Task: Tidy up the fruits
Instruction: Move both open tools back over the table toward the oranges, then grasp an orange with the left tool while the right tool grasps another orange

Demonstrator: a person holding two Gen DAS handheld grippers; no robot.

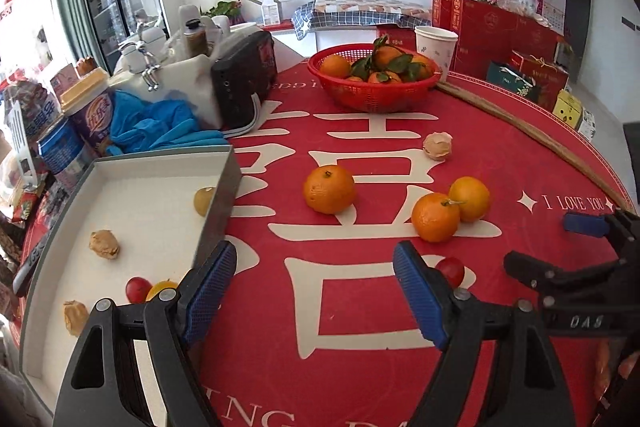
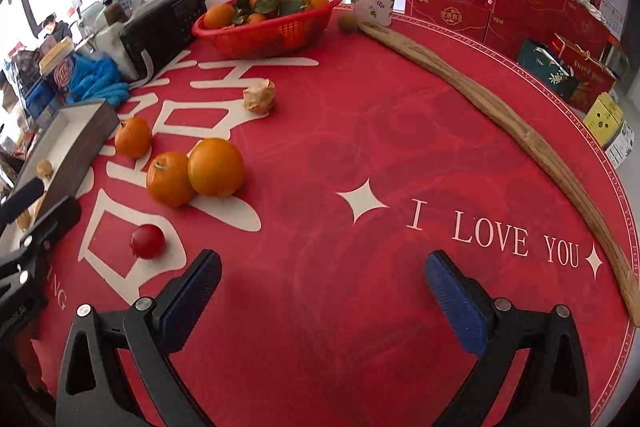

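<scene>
Oranges [image 1: 329,189] lie loose beyond both wide-open, empty claws [image 1: 316,291] [image 2: 322,291].

Orange mandarins [image 1: 329,189], red basket [image 1: 372,93], red tablecloth [image 2: 400,147] with cream lettering, blue-padded tongs [image 1: 316,291].

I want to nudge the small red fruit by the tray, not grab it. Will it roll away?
Probably yes. The red fruit looks round and glossy, and it lies loose on the flat cloth, so a push would likely send it rolling. Its smooth skin may also slip between the pads, and it looks light.
</scene>
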